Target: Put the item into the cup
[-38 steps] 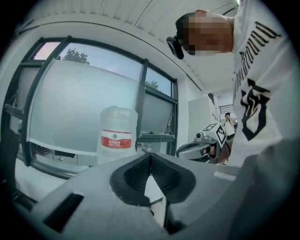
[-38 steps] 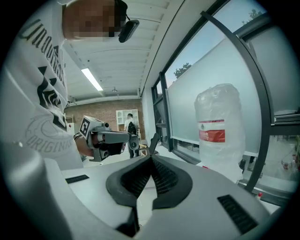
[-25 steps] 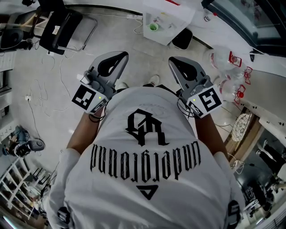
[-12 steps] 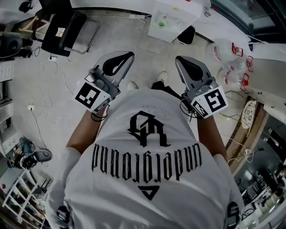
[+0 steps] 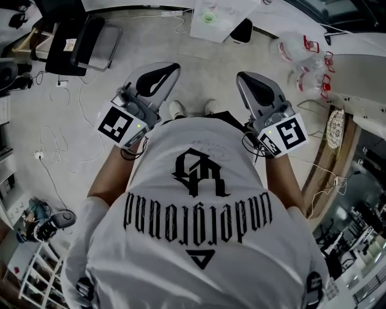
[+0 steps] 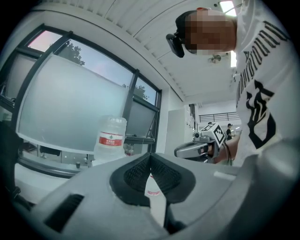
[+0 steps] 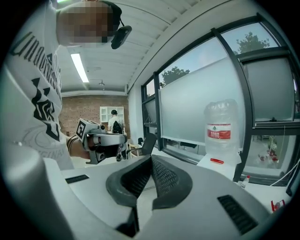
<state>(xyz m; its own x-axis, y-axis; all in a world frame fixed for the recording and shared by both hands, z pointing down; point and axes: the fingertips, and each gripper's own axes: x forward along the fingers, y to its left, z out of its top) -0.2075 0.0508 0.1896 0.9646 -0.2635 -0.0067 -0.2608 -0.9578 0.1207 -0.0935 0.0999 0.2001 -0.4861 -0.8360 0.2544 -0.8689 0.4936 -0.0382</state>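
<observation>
A small green cup point(image 5: 208, 18) stands on a white table point(image 5: 226, 15) at the top edge of the head view, far ahead of me. The item for it I cannot make out. My left gripper point(image 5: 170, 65) and right gripper point(image 5: 241, 75) are held side by side in front of the person's white shirt, over bare floor. Both are shut with nothing between the jaws, as the left gripper point(image 6: 150, 154) and right gripper point(image 7: 151, 158) show in their own views. Each gripper view also catches the other tool: the right gripper point(image 6: 199, 147) and the left gripper point(image 7: 101, 139).
A black chair point(image 5: 78, 39) stands at the top left, with cables point(image 5: 54, 139) lying on the floor below it. Large water jugs point(image 5: 301, 51) sit at the top right by the window wall. A water jug point(image 7: 219, 126) stands on a ledge. Shelving fills the bottom left corner.
The white table with the green cup has slid toward the top edge of the head view. Both grippers stay shut in front of the chest, barely shifted.
</observation>
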